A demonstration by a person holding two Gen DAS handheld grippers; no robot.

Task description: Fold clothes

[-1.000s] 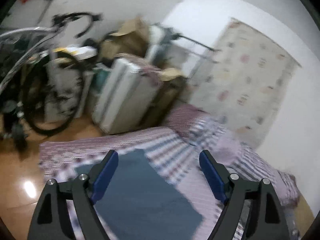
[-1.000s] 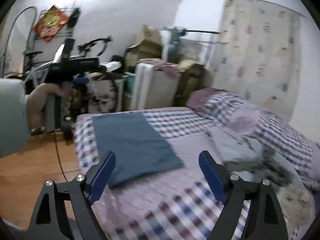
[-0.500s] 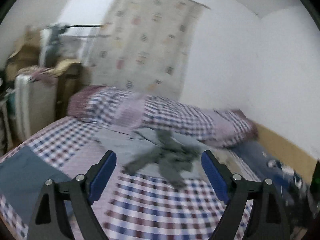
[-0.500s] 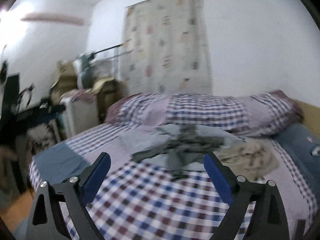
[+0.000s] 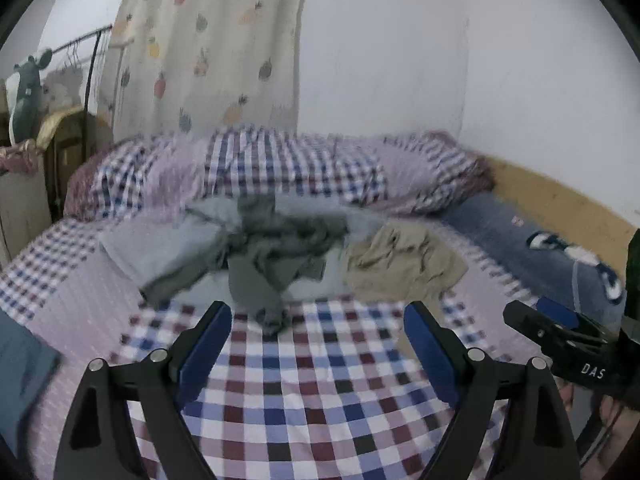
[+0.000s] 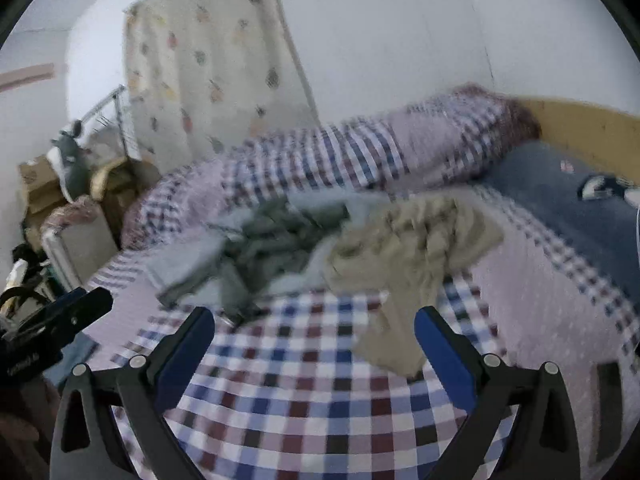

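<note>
On the checked purple-and-blue bedspread [image 5: 304,380] a crumpled grey pile of clothes [image 5: 272,244] lies at the middle, a crumpled beige garment [image 5: 400,260] touching its right side. Behind both runs a checked rolled quilt [image 5: 280,168]; a folded blue cloth [image 5: 24,360], probably a garment, lies far left

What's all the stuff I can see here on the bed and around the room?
Bedspread: one, purple, blue and white check, covering the bed.
Grey clothes: one crumpled heap, mid-bed.
Beige garment: one, crumpled, right of the grey heap.
Folded blue garment: one, at the bed's left edge.
Pillows: checked, along the wall; count unclear.
Blue blanket: one, far right.
Curtain: one, cream with fruit print, on the wall.
Clothes rack: one, dark, left.
Left gripper: black with blue pads, open, empty.
Right gripper: same, open, empty.
</note>
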